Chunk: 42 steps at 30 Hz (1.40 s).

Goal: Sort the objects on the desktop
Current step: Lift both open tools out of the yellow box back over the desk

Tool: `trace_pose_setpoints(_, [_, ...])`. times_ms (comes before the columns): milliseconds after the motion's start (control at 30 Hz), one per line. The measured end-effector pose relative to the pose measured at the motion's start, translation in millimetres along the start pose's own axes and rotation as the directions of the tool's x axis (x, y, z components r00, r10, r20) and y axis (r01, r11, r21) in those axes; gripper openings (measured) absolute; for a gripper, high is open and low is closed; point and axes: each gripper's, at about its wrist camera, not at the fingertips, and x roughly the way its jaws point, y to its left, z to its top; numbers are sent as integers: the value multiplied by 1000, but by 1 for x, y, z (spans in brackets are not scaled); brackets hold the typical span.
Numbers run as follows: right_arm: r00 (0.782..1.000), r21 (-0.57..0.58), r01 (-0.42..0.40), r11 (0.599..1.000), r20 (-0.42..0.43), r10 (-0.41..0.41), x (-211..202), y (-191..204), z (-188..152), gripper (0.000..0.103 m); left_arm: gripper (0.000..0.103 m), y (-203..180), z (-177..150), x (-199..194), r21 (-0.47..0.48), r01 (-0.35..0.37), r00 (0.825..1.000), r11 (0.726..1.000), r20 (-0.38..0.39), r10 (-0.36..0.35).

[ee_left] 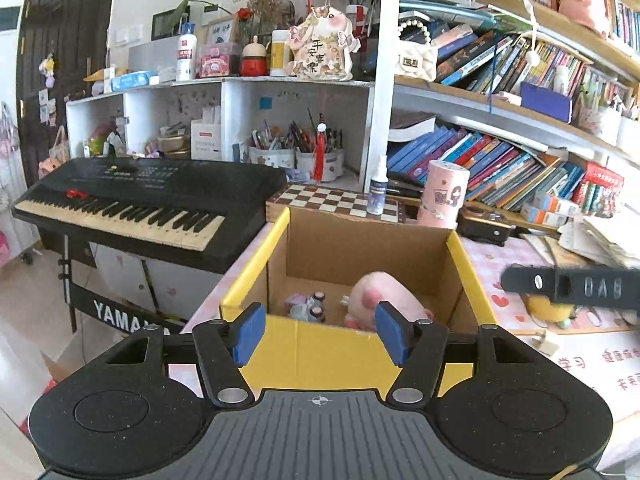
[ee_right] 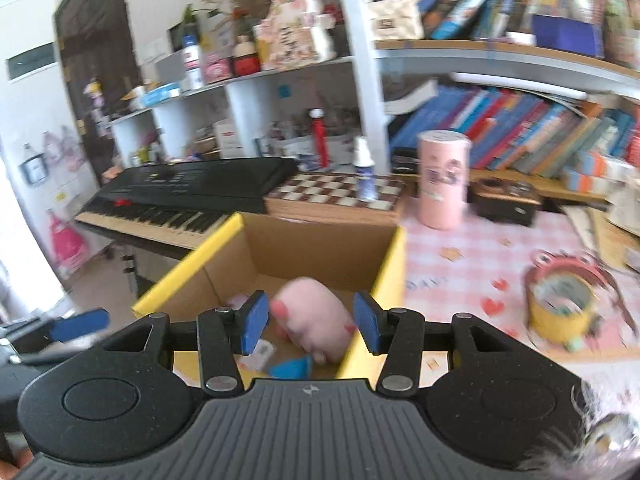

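Hovered over the open yellow-rimmed cardboard box (ee_left: 360,256) on the pink checked surface (ee_right: 480,256), both of them. Left gripper (ee_left: 320,330) about halfway open, blue pads apart, nothing pinched. Right gripper (ee_right: 310,326) parted a little, also gripping nothing. Down in the box: soft pink plush toy (ee_right: 316,320) lying on the floor, small pale figurines (ee_left: 308,306) just beside it. Out on the surface, well right of the box, a yellow tape roll (ee_right: 560,308); behind, a tall pink cylindrical tin (ee_right: 442,180) near a wooden chessboard (ee_right: 336,194).
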Motion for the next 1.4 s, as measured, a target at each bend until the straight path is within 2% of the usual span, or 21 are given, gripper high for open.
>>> trace_pose_setpoints(100, [998, 2, 66, 998, 2, -66, -16, 5, -23, 45, 62, 4, -10, -11, -10, 17, 1000, 1000, -3, -17])
trace_pose_setpoints(233, [994, 7, 109, 994, -29, -109, -33, 14, -49, 45, 62, 7, -24, -24, -10, 32, 999, 999, -20, -32])
trace_pose_setpoints(767, [973, 9, 227, 974, -43, -226, -85, 49, -124, 45, 62, 6, -69, -69, 43, 26, 998, 999, -50, -24])
trace_pose_setpoints(1033, [962, 15, 264, 964, -73, -262, -106, 49, -149, 45, 63, -9, -83, -76, 78, 83, 993, 993, -91, -76])
trace_pose_setpoints(1400, [941, 69, 329, 942, -114, -320, -127, 31, -168, 46, 62, -37, -96, -74, 117, 189, 974, 975, -147, -171])
